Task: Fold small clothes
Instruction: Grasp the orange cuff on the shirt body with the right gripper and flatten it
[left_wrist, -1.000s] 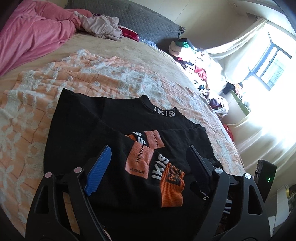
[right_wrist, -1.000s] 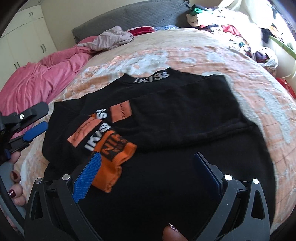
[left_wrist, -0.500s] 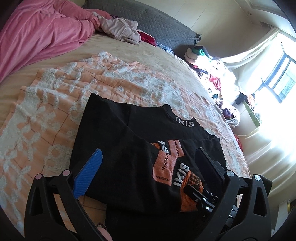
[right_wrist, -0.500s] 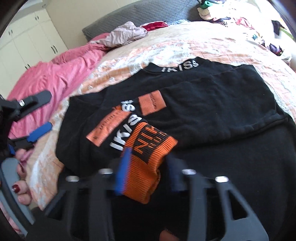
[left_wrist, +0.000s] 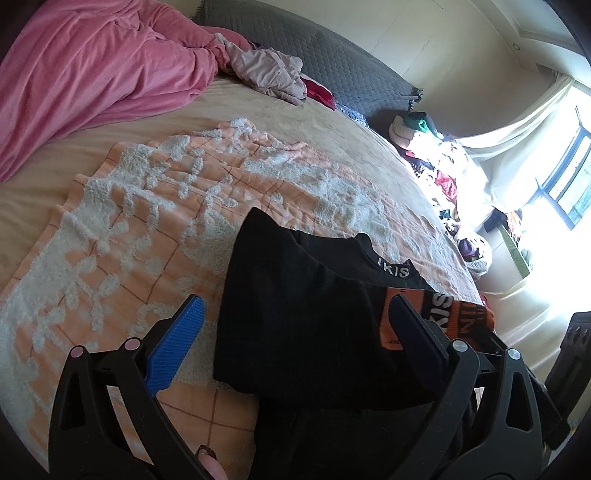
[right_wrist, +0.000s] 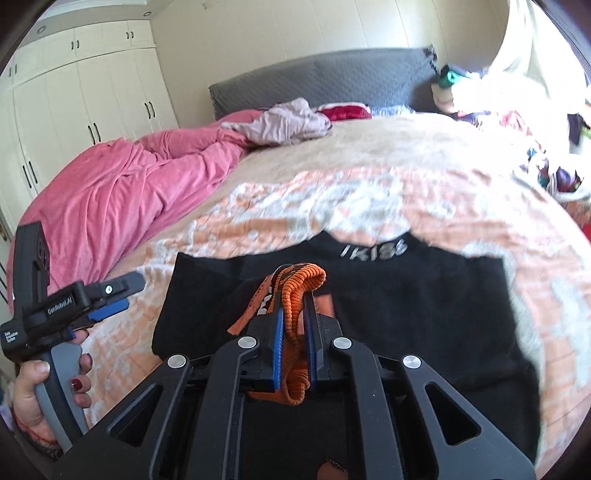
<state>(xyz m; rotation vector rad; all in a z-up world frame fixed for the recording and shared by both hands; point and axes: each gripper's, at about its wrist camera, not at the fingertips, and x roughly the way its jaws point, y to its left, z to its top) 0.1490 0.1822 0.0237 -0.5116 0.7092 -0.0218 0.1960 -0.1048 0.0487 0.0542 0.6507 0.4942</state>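
A black sweatshirt (left_wrist: 295, 325) (right_wrist: 424, 295) with white collar lettering lies on a peach and white blanket (left_wrist: 147, 229) (right_wrist: 295, 199) on the bed. My right gripper (right_wrist: 295, 310) is shut on the orange ribbed cuff (right_wrist: 299, 288) of its sleeve, lifted above the body of the garment. The cuff (left_wrist: 465, 321) also shows at the right of the left wrist view. My left gripper (left_wrist: 295, 300) (right_wrist: 127, 291) stands open over the sweatshirt's left edge, nothing between its pads, held by a hand (right_wrist: 33, 384).
A pink duvet (left_wrist: 92, 74) (right_wrist: 129, 184) is bunched at the far left of the bed. Loose clothes (left_wrist: 269, 70) lie by the grey headboard (left_wrist: 332, 66). More clothes (left_wrist: 443, 166) are heaped along the right side near the window. White wardrobes (right_wrist: 74, 92) stand behind.
My right gripper closed on the orange cuff and rose with it, pulling the sleeve up. The left gripper slid left, off the sleeve to the sweatshirt's edge.
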